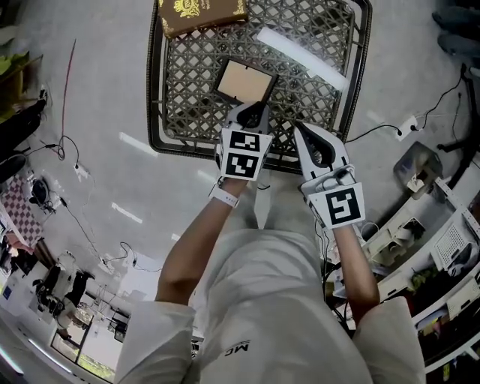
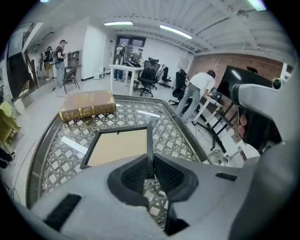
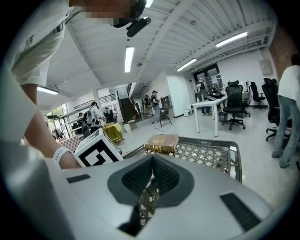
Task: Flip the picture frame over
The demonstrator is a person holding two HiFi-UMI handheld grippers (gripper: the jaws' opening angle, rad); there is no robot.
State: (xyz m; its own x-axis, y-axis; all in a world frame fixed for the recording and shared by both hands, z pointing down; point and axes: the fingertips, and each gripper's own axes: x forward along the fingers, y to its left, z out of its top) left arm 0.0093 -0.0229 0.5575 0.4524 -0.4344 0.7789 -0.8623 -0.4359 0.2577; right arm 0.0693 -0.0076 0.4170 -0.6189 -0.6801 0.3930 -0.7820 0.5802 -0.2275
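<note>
Left gripper view: the picture frame (image 2: 119, 146) is pinched at its edge by the left tool (image 2: 150, 164), tan side up on the lattice counter (image 2: 176, 136); the right tool (image 3: 152, 161) is pressed together, nothing held.

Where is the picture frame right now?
Head view, centre: the picture frame is on the lattice table, near the brown book, its near edge pinched by the left claw.

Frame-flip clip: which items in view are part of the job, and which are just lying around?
Part of the job:
- picture frame, brown backing up, on the lattice table
- left gripper, shut on the frame's edge
- right gripper, shut and empty, near the table's near edge

Just lying about:
- brown book at the table's far corner
</note>
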